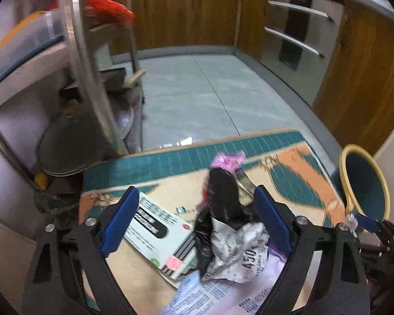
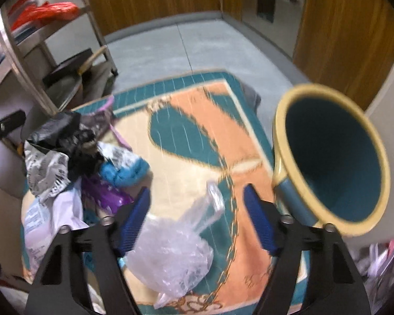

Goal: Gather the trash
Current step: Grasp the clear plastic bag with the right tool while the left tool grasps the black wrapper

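Note:
A heap of trash lies on a patterned rug [image 1: 289, 165]. In the left wrist view my left gripper [image 1: 197, 215] is open above a black plastic bag [image 1: 222, 194], a crumpled silver wrapper [image 1: 239, 252] and a white box [image 1: 160, 233]. In the right wrist view my right gripper [image 2: 197, 210] is open over a clear plastic bag [image 2: 176, 246] on the rug [image 2: 197, 136]. The black bag [image 2: 63, 131], silver wrapper [image 2: 44, 170], a blue crumpled item [image 2: 126, 170] and purple wrapper [image 2: 105, 197] lie to its left. A yellow-rimmed teal bin [image 2: 333, 157] stands at right; it also shows in the left wrist view [image 1: 365, 183].
A metal shelf rack [image 1: 73, 52] with pans and a red bag [image 1: 107, 8] stands at left. Wooden cabinets [image 1: 186, 15] and steel drawers [image 1: 296, 31] line the far walls. Grey tiled floor [image 1: 197, 97] lies beyond the rug. More litter [image 2: 380, 260] sits at lower right.

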A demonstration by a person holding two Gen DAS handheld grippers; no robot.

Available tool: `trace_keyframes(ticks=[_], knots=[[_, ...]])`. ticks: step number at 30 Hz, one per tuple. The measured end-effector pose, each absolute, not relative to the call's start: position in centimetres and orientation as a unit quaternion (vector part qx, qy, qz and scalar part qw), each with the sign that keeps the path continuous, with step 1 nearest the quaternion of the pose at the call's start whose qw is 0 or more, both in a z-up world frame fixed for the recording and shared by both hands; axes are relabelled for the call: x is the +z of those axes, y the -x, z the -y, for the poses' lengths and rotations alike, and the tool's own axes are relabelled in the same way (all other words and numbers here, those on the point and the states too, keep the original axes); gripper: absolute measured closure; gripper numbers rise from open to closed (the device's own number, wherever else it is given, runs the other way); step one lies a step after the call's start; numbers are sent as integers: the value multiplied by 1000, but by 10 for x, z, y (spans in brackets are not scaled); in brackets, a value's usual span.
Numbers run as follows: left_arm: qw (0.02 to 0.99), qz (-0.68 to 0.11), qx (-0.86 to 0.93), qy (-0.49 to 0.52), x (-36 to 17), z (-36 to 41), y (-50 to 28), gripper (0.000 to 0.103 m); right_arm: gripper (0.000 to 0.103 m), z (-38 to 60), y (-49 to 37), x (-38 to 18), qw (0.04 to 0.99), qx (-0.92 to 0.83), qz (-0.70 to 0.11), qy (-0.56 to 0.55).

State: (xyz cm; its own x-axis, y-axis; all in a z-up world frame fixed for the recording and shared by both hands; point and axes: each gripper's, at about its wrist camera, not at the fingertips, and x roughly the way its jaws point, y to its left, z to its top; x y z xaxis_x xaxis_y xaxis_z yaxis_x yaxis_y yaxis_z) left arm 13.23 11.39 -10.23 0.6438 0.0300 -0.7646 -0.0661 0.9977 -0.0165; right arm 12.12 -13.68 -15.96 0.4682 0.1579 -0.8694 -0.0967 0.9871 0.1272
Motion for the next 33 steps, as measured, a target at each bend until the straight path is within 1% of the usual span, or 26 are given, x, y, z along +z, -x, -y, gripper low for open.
trace_keyframes(ticks=[1,2,5,7,8,9,10,12,13,16,17,19,22,27,33], knots=[[903,-429,19,18,-106,-108,-133,17,43,140,-122,-162,851,72,-519,-43],[901,-433,16,16,-109,-105,-134,18,45,143,-123,-165,845,72,-527,-56],[894,-448,4,9,-118,-98,-135,25,52,148,-124,-173,827,72,-550,-86],[886,-464,2,12,-125,-97,-137,31,64,150,-125,-178,816,78,-563,-103],[883,-469,3,11,-127,-97,-137,37,67,151,-124,-178,815,80,-563,-107],[879,-477,5,10,-131,-97,-137,46,73,151,-123,-177,815,82,-563,-108],[876,-483,5,11,-133,-97,-137,51,80,151,-122,-174,818,83,-559,-105],[871,-490,0,12,-137,-95,-138,71,86,152,-121,-172,820,82,-557,-100],[871,-491,-2,11,-137,-95,-138,74,90,152,-120,-169,823,80,-554,-98],[875,-483,6,1,-129,-93,-136,80,92,155,-121,-162,832,76,-542,-93],[878,-478,8,0,-126,-93,-135,85,93,156,-121,-157,836,78,-535,-92],[888,-460,17,6,-115,-95,-133,87,93,155,-121,-143,847,86,-517,-91],[904,-428,20,15,-94,-98,-129,93,95,153,-120,-119,868,104,-479,-81],[927,-373,13,11,-60,-95,-125,94,95,149,-118,-82,897,118,-422,-49],[947,-321,-11,4,-23,-81,-117,94,95,162,-118,-33,921,133,-362,-55]])
